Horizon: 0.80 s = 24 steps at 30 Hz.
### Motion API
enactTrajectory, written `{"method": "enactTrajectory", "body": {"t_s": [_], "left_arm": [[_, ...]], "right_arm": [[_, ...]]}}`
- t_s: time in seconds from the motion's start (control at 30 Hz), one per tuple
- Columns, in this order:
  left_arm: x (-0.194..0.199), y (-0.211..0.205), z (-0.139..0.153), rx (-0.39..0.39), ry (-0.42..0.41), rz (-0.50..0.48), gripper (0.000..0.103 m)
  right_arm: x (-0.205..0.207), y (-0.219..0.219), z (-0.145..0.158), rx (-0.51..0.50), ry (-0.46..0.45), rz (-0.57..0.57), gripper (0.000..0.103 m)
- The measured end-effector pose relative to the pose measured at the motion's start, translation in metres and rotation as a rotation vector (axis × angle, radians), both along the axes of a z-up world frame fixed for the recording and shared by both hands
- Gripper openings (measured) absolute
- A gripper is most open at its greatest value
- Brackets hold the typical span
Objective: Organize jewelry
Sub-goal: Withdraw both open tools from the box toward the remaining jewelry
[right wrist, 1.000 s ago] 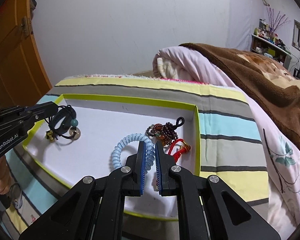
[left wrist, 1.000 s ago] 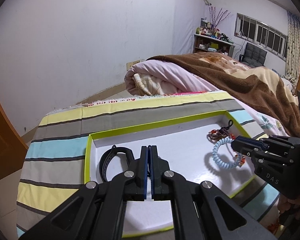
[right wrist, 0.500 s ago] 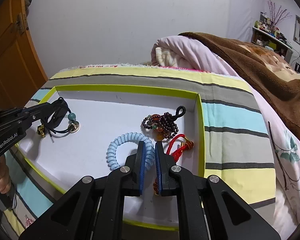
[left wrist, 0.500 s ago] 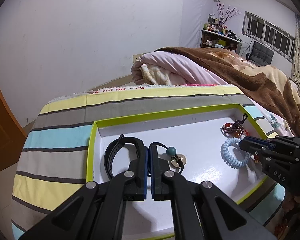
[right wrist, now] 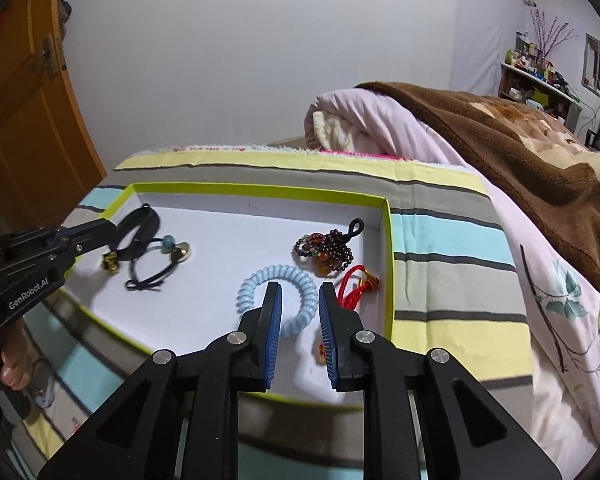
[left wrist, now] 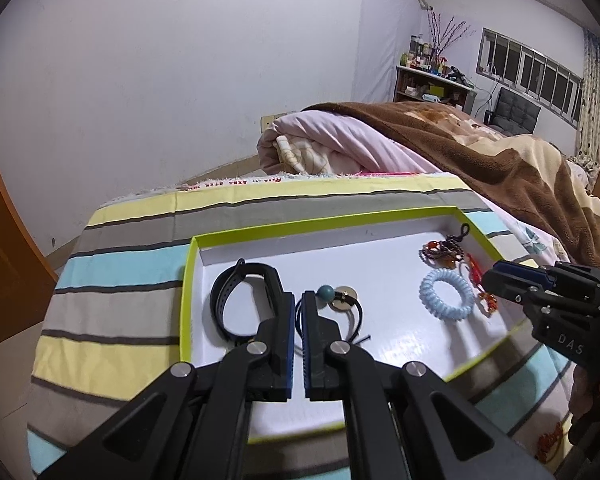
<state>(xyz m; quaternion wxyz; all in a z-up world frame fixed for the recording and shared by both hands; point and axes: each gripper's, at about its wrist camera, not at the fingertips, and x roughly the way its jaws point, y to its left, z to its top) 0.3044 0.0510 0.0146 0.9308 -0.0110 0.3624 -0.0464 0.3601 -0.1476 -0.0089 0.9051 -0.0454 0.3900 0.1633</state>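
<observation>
Left hand-held gripper (left wrist: 297, 312) angled down, nearly closed on black cord (left wrist: 358, 312); right hand-held gripper (right wrist: 299, 304) just opening, straddling blue coil (right wrist: 278, 298).

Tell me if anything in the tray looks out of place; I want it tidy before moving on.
Mostly orderly. The red tassel cord lies bunched against the tray's right wall, partly under the beaded bracelet, so those two look tangled. The blue coil tie and black band lie separate.
</observation>
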Motion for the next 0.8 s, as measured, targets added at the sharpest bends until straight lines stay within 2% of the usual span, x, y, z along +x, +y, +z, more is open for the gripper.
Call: {"method": "enactTrajectory", "body": {"t_s": [0.13,0.47,0.8], "left_arm": [[-0.022,-0.001,0.008,-0.007,-0.021,0.002,0.004],[-0.094,-0.005,0.027,-0.015,-0.094,0.022,0.005],[-0.157,-0.012,0.023,-0.031,-0.121,0.028,0.005]], "right_arm": [[-0.022,-0.004,0.012,0.022,-0.021,0.002,0.027],[-0.096,-0.015,0.036,0.058,-0.083,0.044,0.027],[-0.158,-0.025,0.032,0.08,-0.086,0.069,0.027]]}}
